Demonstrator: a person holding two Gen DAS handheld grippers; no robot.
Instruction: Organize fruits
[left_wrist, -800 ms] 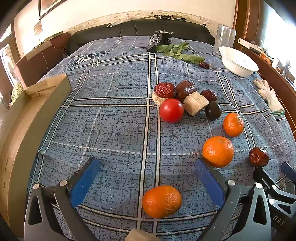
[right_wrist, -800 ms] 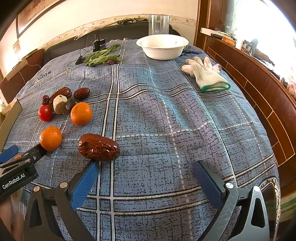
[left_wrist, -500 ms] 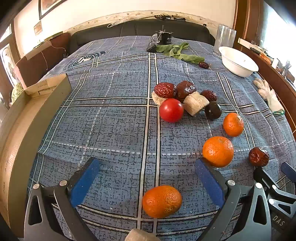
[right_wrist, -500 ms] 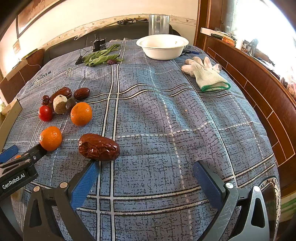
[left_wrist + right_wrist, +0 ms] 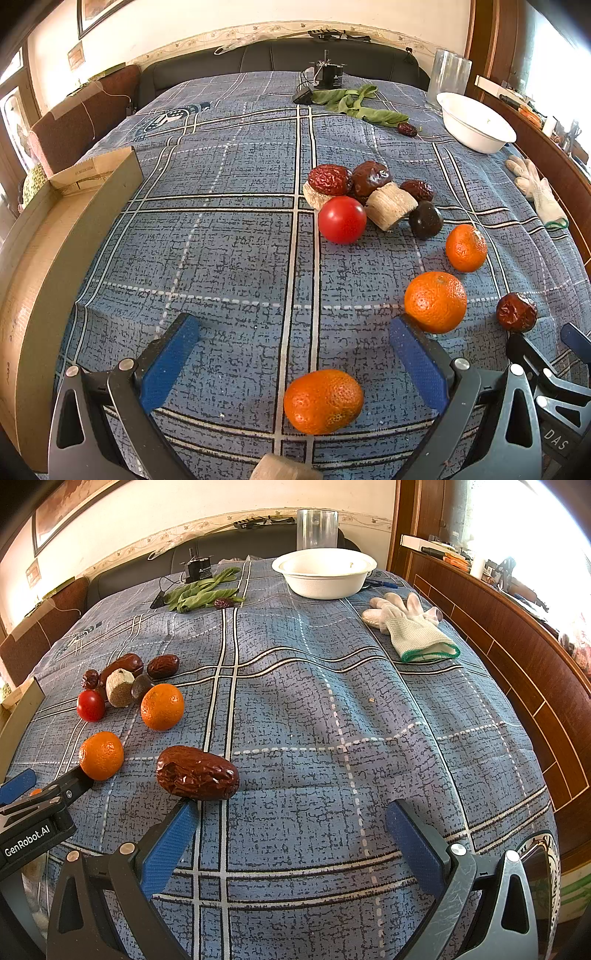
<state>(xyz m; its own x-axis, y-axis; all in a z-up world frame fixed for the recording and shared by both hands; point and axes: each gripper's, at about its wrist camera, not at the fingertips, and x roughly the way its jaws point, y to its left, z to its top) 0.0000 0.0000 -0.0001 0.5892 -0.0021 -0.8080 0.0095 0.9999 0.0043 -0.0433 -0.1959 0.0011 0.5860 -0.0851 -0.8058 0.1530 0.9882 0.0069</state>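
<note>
Left wrist view: my left gripper (image 5: 291, 363) hangs wide open around the nearest tangerine (image 5: 323, 401), so I judge the grasp is next; closing calls for a slight advance. Beyond that tangerine lie two more, then the tomato (image 5: 341, 219). My right gripper (image 5: 291, 840) gapes empty beside the date (image 5: 197, 772). Nothing has shifted since earlier.

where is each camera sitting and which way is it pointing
Left wrist: on the left gripper, low over the blue plaid cloth, facing the headboard; its own open blue fingers frame a mandarin; the right gripper pokes in at right.
Right wrist: on the right gripper, facing the white bowl and gloves; open fingers, left gripper at left edge.
Shared: tomato, dates, bowl.
</note>
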